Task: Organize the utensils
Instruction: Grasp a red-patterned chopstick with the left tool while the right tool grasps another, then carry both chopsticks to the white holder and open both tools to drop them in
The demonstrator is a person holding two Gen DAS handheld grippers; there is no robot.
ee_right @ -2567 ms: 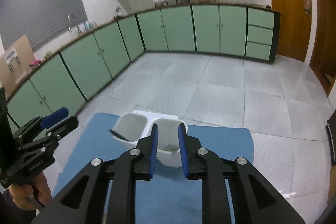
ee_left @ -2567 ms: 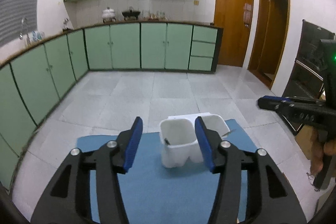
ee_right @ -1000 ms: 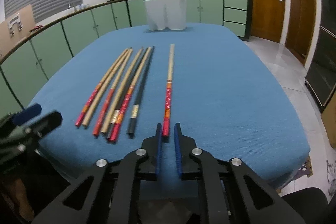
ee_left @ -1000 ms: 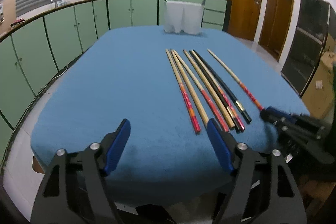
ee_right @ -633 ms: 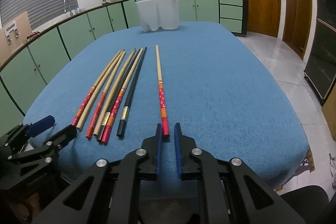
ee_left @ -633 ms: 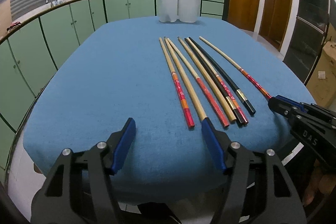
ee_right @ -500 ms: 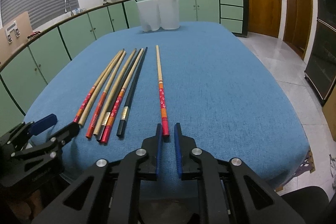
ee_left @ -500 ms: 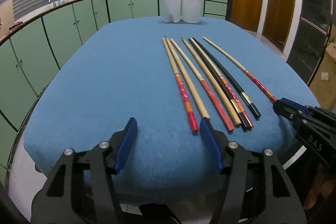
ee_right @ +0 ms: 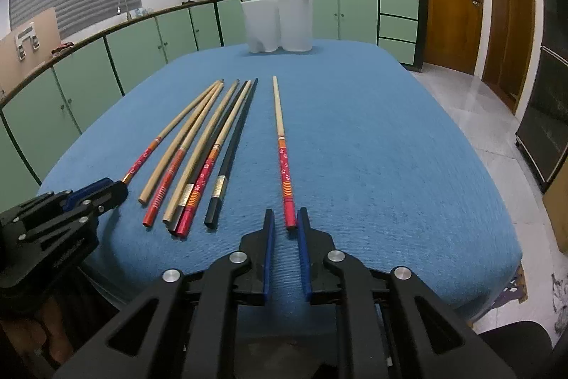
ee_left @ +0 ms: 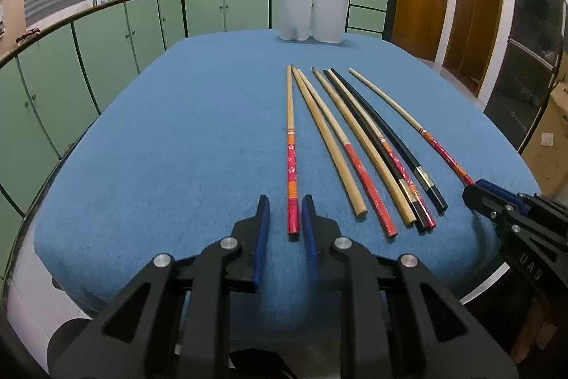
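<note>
Several chopsticks lie side by side on the blue table (ee_left: 177, 130). My left gripper (ee_left: 285, 203) is narrowly open, its tips on either side of the red end of the leftmost chopstick (ee_left: 291, 148), not closed on it. My right gripper (ee_right: 285, 215) is narrowly open just behind the red end of the separate rightmost chopstick (ee_right: 282, 144). The other chopsticks (ee_right: 198, 144) lie bunched between them. A white two-compartment holder (ee_left: 311, 13) stands at the table's far edge; it also shows in the right wrist view (ee_right: 278, 23).
The right gripper (ee_left: 497, 205) shows at the table's near right edge in the left wrist view; the left gripper (ee_right: 88, 198) shows at the near left in the right wrist view. Green cabinets ring the room; wooden doors are at right.
My left gripper's fingers have narrowed and moved forward around the leftmost chopstick's red end. My right gripper has opened slightly and stays behind the rightmost chopstick.
</note>
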